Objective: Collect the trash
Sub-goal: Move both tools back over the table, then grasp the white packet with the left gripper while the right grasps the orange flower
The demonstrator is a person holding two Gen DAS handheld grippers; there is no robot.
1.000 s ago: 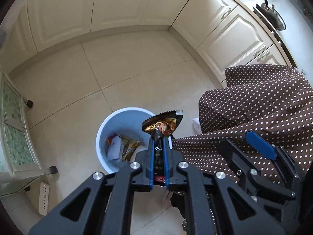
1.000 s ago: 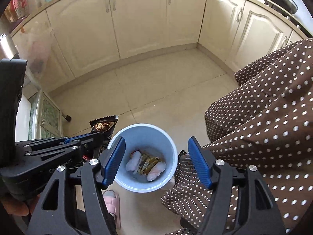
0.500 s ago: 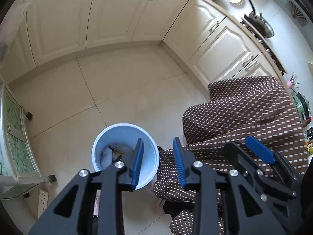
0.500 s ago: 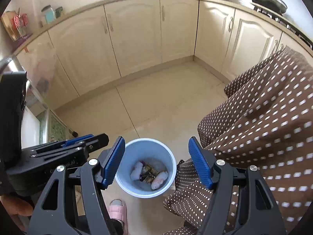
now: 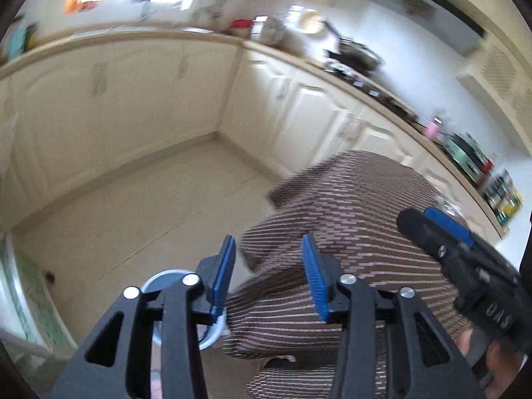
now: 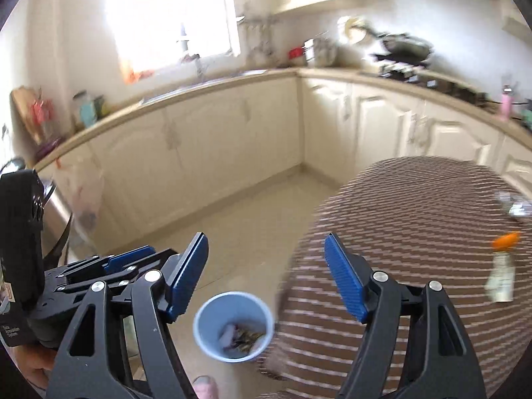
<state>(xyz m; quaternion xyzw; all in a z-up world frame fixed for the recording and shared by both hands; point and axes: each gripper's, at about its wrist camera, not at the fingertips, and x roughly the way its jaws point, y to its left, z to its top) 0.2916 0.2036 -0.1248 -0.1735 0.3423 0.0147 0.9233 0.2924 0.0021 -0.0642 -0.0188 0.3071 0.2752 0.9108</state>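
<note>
A light blue bin [image 6: 233, 326] stands on the tiled floor with several wrappers inside; in the left wrist view only its rim [image 5: 156, 281] shows behind my left fingers. My left gripper [image 5: 268, 259] hangs well above the floor, its jaws opening with nothing between them. My right gripper [image 6: 266, 256] is also raised, its jaws opening wide and empty. On the brown dotted tablecloth [image 6: 415, 219] lie a small bottle with an orange cap [image 6: 502, 271] and a crumpled silvery wrapper [image 6: 517, 204]. The left gripper's body [image 6: 99, 266] shows at the left of the right wrist view.
Cream kitchen cabinets [image 6: 232, 139] run along the far walls under a counter with a pan [image 6: 404, 46] and jars. A glass-fronted cabinet [image 5: 30, 299] stands at the left. A pink slipper [image 6: 206, 385] lies by the bin. The picture is blurred by motion.
My left gripper let go of the snack wrapper, which dropped into the bin, and its jaws spread. Both grippers then rose and tilted up, so the bin shrank and the counters came into view.
</note>
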